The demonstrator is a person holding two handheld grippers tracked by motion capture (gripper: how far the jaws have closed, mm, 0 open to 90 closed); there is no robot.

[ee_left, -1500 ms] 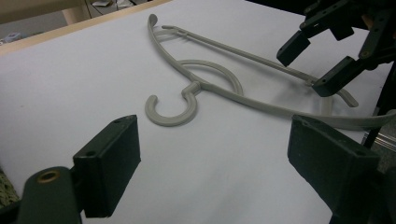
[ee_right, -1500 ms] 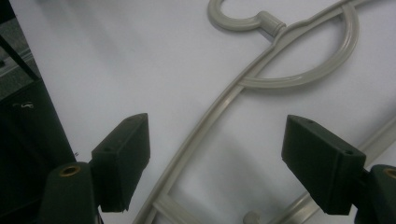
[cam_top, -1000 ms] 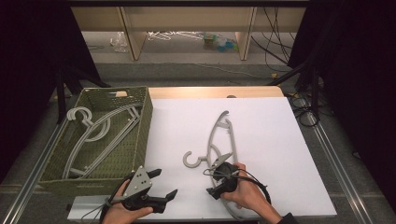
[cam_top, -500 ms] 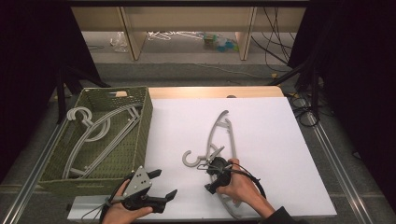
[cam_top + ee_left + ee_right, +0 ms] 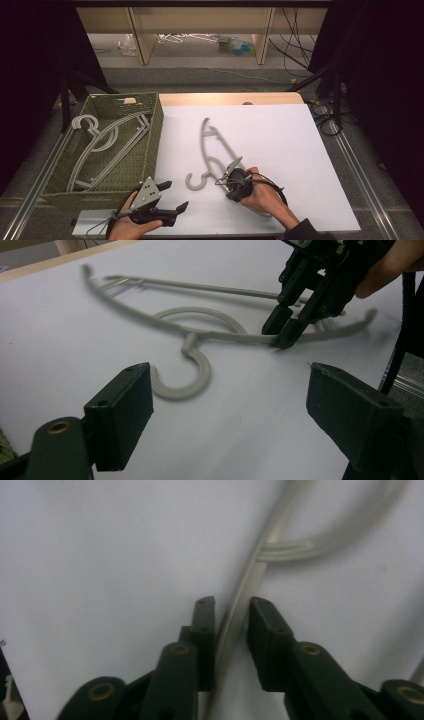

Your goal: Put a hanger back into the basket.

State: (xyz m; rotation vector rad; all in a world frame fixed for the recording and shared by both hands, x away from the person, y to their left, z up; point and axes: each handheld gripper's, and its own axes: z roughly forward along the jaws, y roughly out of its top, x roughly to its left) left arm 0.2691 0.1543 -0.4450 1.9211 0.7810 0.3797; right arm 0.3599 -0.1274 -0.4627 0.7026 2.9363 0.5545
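A grey plastic hanger (image 5: 205,145) lies on the white board (image 5: 280,130), hook toward the near edge. My right gripper (image 5: 226,172) is at its lower arm. Its jaws have just been closing, and the pads now press on the hanger's arm (image 5: 255,575) from both sides. From the left gripper view I see the same grip: the right gripper (image 5: 282,332) pinches the arm just right of the hook (image 5: 200,370). My left gripper (image 5: 176,195) rests at the near edge, left of the hook, its jaws (image 5: 227,405) standing wide open with nothing between them.
A green woven basket (image 5: 155,135) stands left of the board, holding more grey hangers (image 5: 107,137). Its right wall lies close to my left gripper. Cables trail at the board's right edge (image 5: 325,120). Shelving stands beyond the table.
The right gripper's jaws closed from wide open onto the hanger's arm. The hanger's far end swung to the left on the board. The left gripper stayed where it was.
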